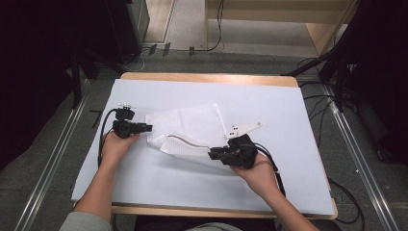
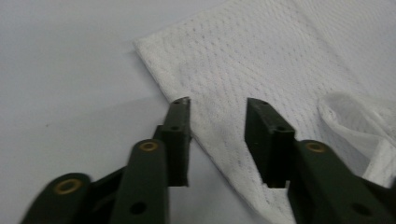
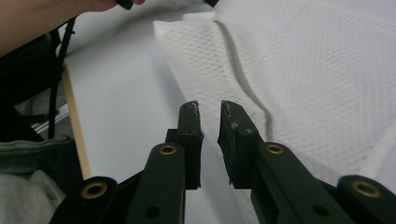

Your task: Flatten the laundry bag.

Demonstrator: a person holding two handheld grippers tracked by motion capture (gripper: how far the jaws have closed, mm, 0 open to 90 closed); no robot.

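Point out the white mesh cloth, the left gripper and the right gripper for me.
white mesh cloth (image 1: 195, 126): high view, on its flat middle.
left gripper (image 2: 218, 108): left gripper view, in the gap between its jaw tips, over the cloth's edge.
right gripper (image 3: 209, 112): right gripper view, in the narrow gap between its jaw tips.

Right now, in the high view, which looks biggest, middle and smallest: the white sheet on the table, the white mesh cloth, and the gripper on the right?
1. The white sheet, by far the largest.
2. The white mesh cloth, which covers only a middle patch of it.
3. The right gripper, smallest, though it sits a little nearer the camera than the cloth.
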